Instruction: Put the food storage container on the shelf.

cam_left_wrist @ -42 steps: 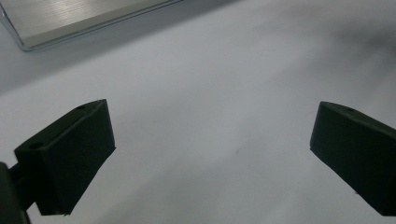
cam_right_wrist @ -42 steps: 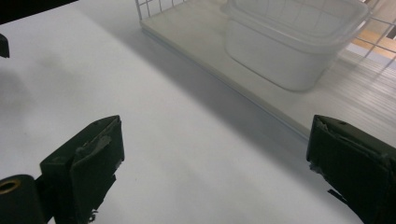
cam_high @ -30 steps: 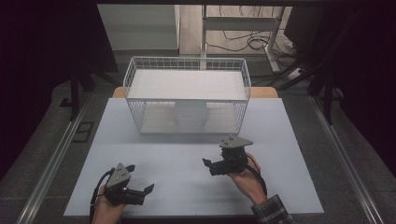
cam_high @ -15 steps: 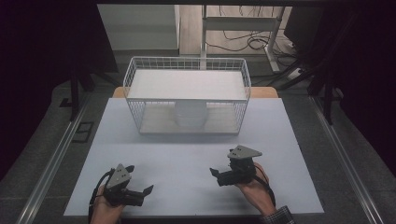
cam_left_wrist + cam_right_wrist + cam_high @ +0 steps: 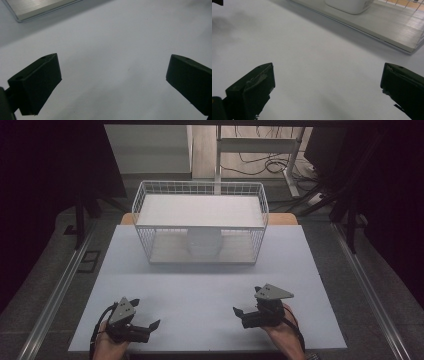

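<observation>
We've got both grippers low at the bench's (image 5: 210,295) near edge, fingers apart & empty, w/ the white bowl (image 5: 204,243) on the wire rack's (image 5: 200,227) lower shelf straight ahead, right gripper (image 5: 239,312) nearer than left gripper (image 5: 155,324).

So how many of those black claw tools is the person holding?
2. The left gripper is at the near left of the table, the right gripper at the near right. Both have their jaws wide apart, holding nothing.

White object (image 5: 204,243) under the wire rack's (image 5: 200,188) shelf — partly hidden, unidentifiable.
</observation>
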{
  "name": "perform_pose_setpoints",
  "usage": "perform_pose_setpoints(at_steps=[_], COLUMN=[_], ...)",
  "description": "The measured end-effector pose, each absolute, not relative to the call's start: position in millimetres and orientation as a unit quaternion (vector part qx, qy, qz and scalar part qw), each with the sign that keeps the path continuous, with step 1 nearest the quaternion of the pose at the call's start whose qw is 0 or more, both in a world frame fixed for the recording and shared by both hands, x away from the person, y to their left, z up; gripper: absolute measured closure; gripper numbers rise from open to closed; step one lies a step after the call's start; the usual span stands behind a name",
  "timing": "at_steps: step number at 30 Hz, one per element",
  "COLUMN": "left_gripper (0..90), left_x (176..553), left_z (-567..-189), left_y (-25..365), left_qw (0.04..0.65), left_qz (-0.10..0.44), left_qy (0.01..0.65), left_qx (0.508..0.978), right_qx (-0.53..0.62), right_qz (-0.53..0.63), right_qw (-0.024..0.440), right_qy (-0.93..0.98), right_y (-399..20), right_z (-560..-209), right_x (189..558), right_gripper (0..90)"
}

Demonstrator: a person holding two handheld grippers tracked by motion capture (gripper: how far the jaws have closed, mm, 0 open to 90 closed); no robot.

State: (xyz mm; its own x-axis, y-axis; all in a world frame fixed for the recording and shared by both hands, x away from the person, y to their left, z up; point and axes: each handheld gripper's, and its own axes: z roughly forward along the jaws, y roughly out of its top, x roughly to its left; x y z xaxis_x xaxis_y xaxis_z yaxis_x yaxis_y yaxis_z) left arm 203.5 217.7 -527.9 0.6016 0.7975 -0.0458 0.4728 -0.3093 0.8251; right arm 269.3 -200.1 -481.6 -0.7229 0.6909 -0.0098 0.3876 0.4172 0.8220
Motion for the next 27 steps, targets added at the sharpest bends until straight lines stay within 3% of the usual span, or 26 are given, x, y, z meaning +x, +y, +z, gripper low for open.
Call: perform_pose_setpoints(at_steps=[27], left_gripper=[0.0], left_x=[176.3], left_z=[-519.6], left_y=[242.5], left_qw=[0.405], left_qz=[0.209], left_qy=[0.435], left_qx=[0.777], right_qx=[0.379], right_qz=[0.416], right_qw=[0.216], right_qy=[0.798], right_y=[-265.3], right_z=[-480.6], right_x=[226.2], right_gripper=[0.0])
